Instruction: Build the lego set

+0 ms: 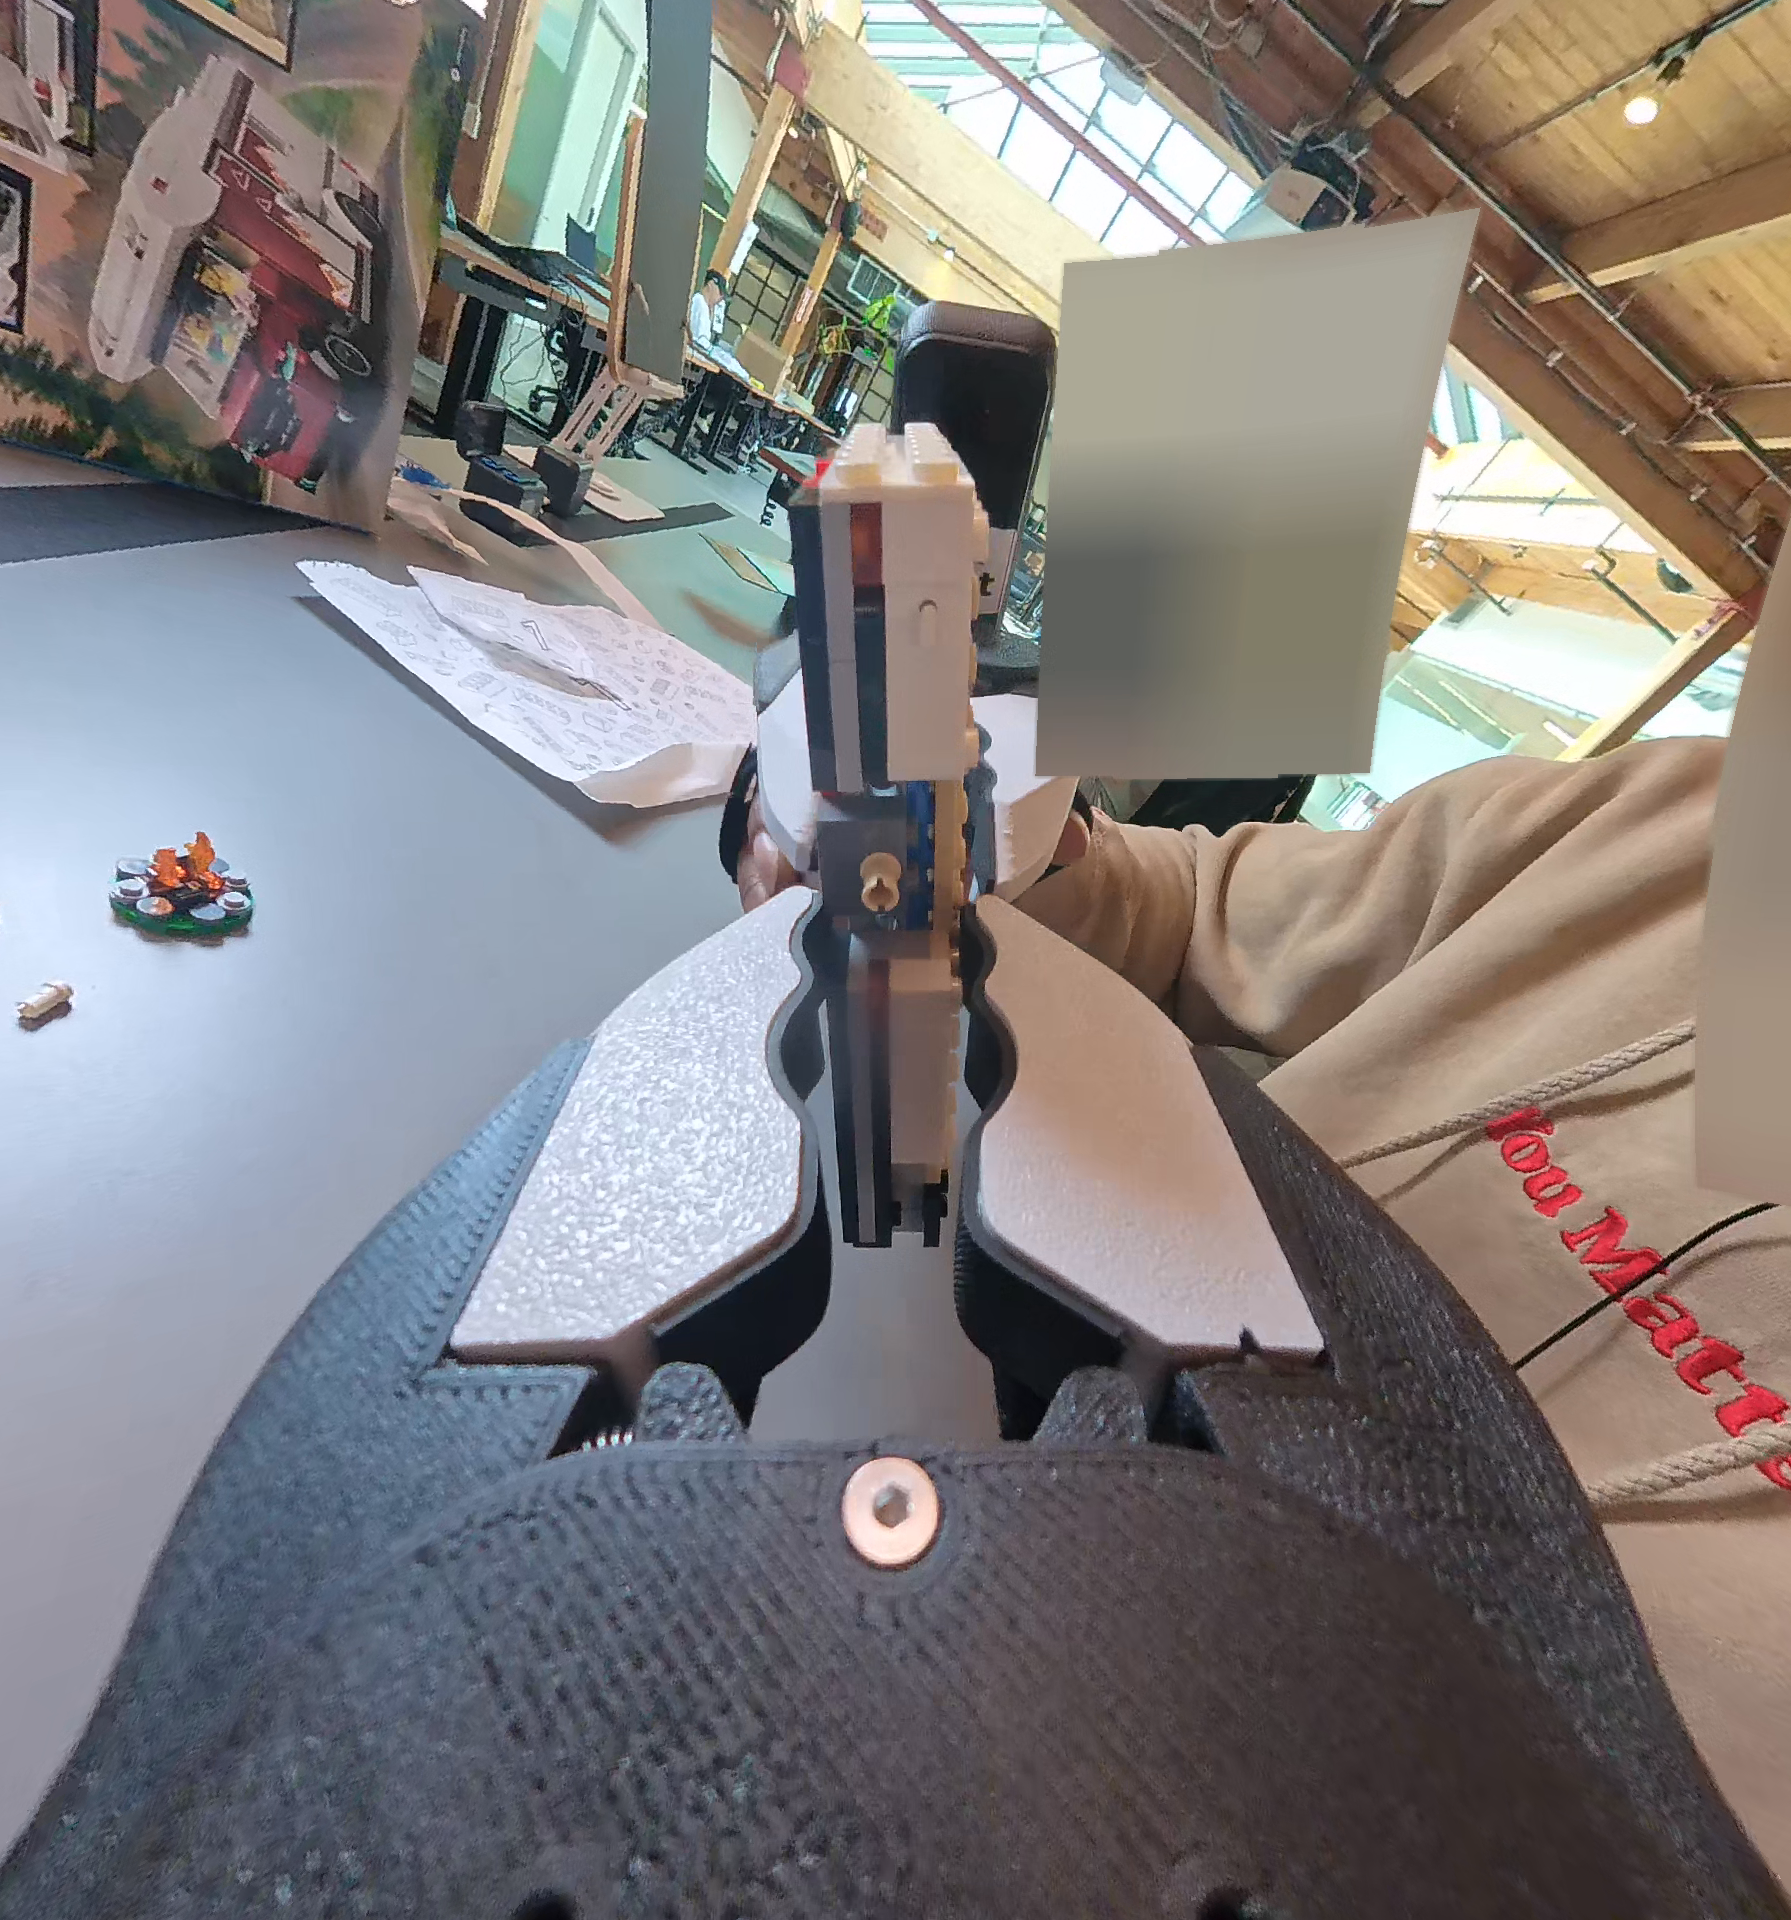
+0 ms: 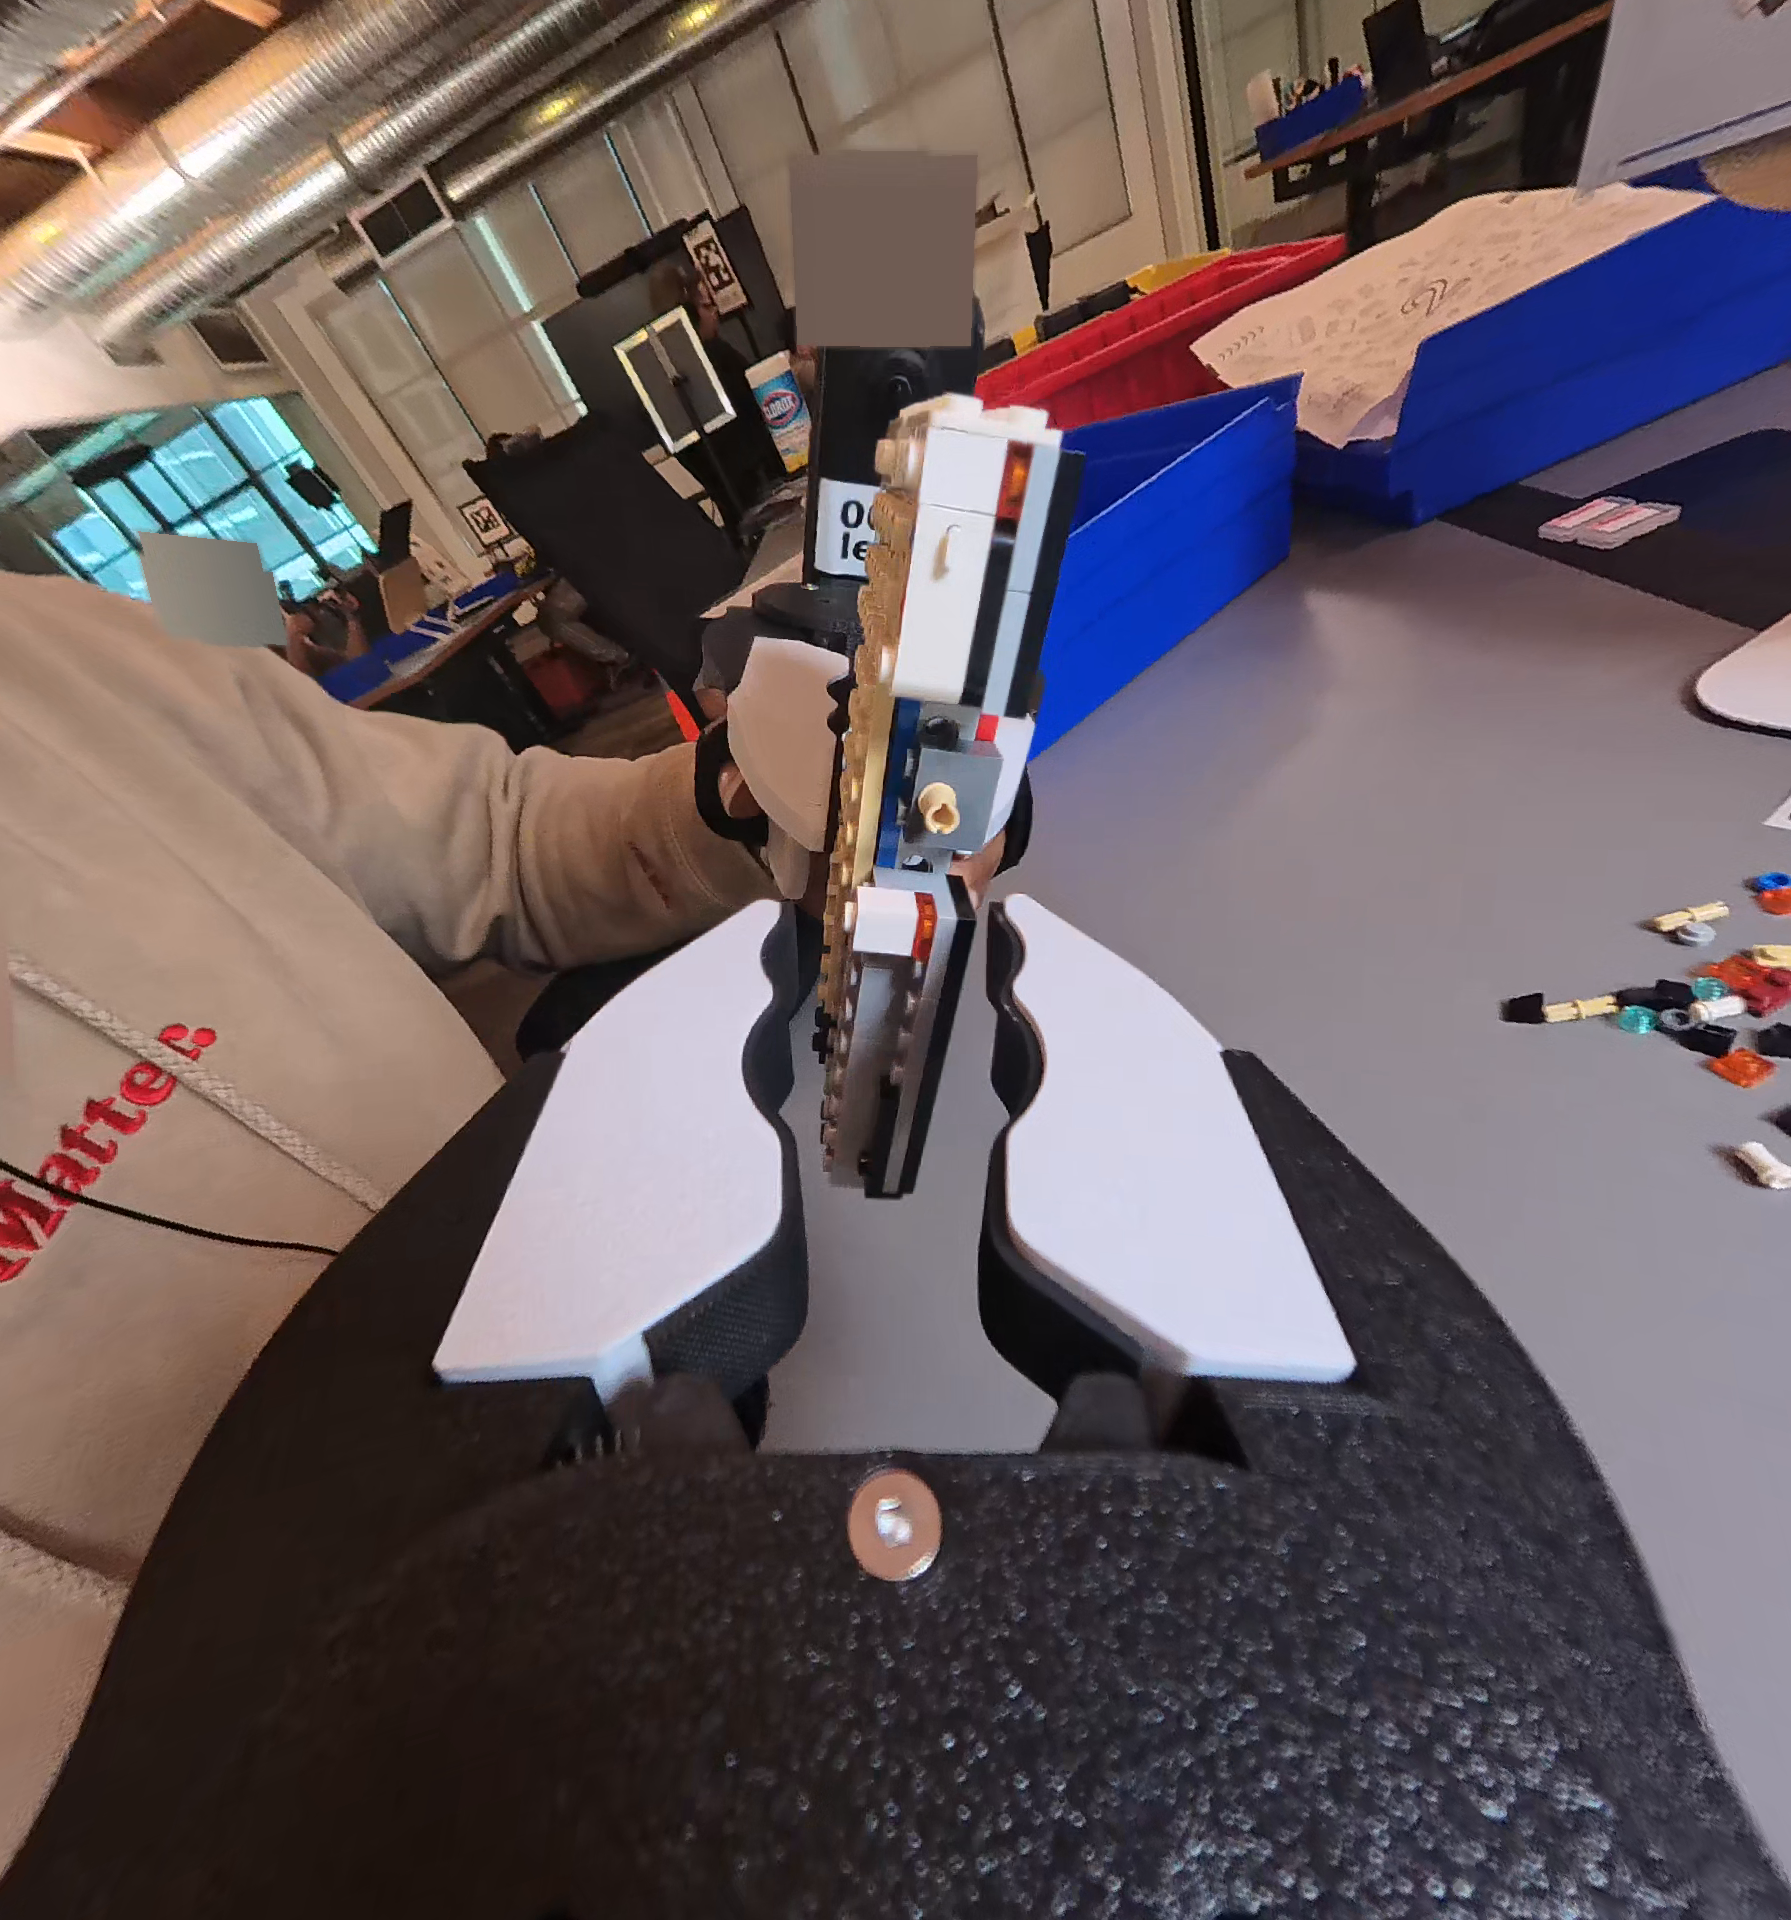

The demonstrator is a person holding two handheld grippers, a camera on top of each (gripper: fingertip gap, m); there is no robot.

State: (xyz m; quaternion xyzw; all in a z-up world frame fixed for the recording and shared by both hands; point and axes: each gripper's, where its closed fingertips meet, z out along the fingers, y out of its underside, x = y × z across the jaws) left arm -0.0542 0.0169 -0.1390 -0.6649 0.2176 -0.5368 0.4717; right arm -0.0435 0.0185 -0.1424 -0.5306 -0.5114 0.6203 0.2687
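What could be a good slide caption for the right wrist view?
Right gripper open around a brick model clamped by the left gripper, above a grey table.

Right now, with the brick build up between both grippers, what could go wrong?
1. The right gripper shows gaps beside the brick assembly, so the left gripper may carry it alone; it could tilt or slip.
2. It stands above the grey table; a drop might break it apart near the loose pieces.

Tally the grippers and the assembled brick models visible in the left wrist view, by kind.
Grippers: 2 (left gripper, right gripper)
Assembled brick models: 2 (white assembly between the jaws, campfire model on the table)
Total: 4
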